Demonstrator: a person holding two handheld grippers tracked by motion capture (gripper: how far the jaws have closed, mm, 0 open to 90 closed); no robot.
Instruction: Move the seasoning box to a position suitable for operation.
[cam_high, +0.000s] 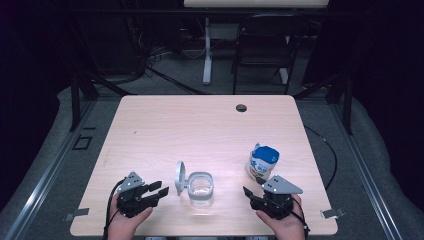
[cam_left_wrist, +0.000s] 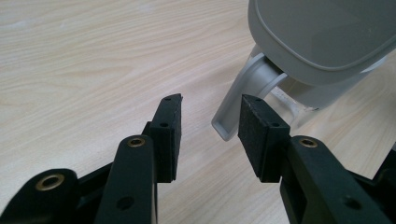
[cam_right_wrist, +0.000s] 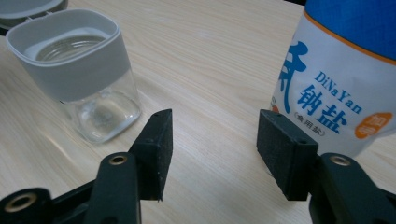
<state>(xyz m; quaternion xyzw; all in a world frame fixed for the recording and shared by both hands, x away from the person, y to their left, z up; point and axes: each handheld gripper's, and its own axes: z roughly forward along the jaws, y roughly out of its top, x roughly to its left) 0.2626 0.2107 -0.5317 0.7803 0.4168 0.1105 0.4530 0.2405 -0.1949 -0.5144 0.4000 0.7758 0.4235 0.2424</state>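
Resting on table (cam_high: 200, 125): left gripper (cam_high: 161, 191) jaws released near jar (cam_high: 201, 189) lid; right gripper (cam_high: 248, 193) released beside, perhaps touching, salt bag (cam_high: 263, 163).

The white-and-blue salt bag (cam_right_wrist: 341, 88), standing right of the glass jar (cam_right_wrist: 79, 70), is showing "DiNaYan" and blue Chinese characters "钠盐".

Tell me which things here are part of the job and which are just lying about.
Part of the job:
clear jar with its grey flip lid open
blue and white salt bag
left claw, open beside the lid
right claw, open near the bag

Just lying about:
chair beyond the table
second table's leg
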